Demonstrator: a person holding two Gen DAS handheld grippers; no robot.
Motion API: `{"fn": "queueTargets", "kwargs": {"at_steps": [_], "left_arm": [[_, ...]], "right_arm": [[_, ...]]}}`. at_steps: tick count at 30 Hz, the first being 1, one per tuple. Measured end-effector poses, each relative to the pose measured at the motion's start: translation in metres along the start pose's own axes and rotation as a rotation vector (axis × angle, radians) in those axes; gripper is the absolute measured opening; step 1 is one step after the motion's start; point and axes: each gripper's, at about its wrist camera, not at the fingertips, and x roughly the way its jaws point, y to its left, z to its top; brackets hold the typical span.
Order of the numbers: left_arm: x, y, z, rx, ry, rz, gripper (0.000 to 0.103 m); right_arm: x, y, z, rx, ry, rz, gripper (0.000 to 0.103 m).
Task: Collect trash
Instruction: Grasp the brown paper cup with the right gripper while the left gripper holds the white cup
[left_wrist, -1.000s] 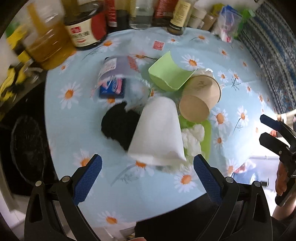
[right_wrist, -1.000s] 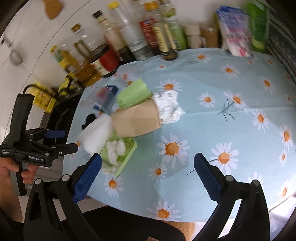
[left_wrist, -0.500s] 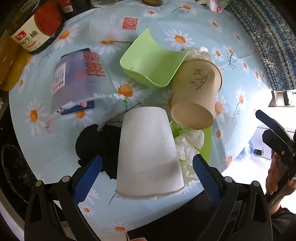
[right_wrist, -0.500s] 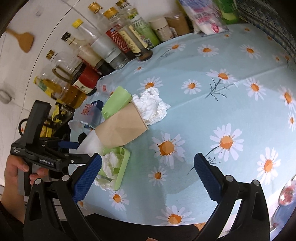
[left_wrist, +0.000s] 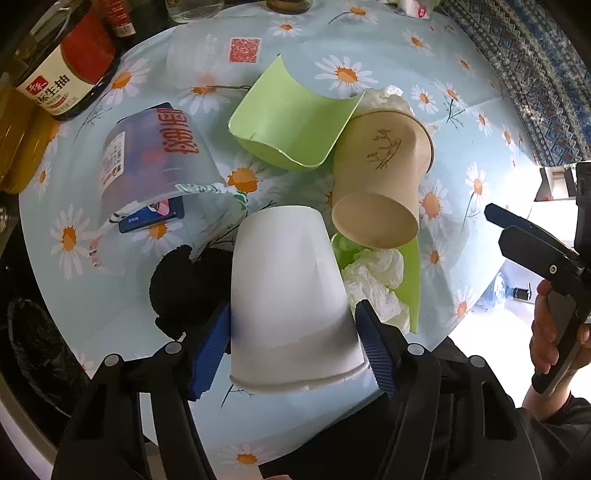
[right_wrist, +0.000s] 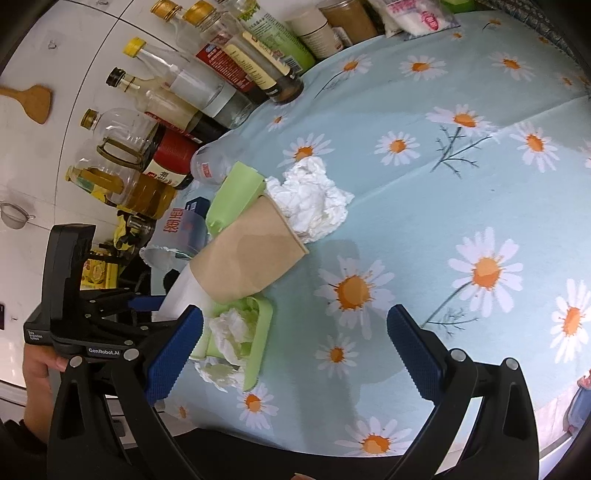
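A daisy-print cloth (right_wrist: 424, 229) is covering the surface; bottles (right_wrist: 221, 74) are standing along a white wall (right_wrist: 66, 48).

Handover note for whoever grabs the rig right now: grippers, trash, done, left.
Left gripper: jaws closing around the white cup, which lies on its side; pads at its walls, firm grip not yet sure.
Right gripper: open, empty, above the table.
Trash, all on the table in one pile: brown cup, green tray pieces, tissues, clear cup, black wad.
Done: nothing binned.
Left: lift the white cup, then clear the rest.
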Motion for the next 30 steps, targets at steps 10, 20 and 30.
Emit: {"fn": "queueTargets", "kwargs": {"at_steps": [10, 20, 30], "left_arm": [[-0.028, 0.011, -0.021, -0.040, -0.054, -0.035, 0.063], [-0.057, 0.025, -0.051, -0.125, -0.126, -0.035, 0.063], [-0.062, 0.048, -0.078, -0.211, -0.158, -0.047, 0.063]], "right_arm": [[0.029, -0.006, 0.014, 0.152, 0.084, 0.123, 0.099], [0.069, -0.025, 0.030, 0.456, 0.148, 0.338, 0.099], [0.091, -0.027, 0.038, 0.584, 0.179, 0.380, 0.064]]}}
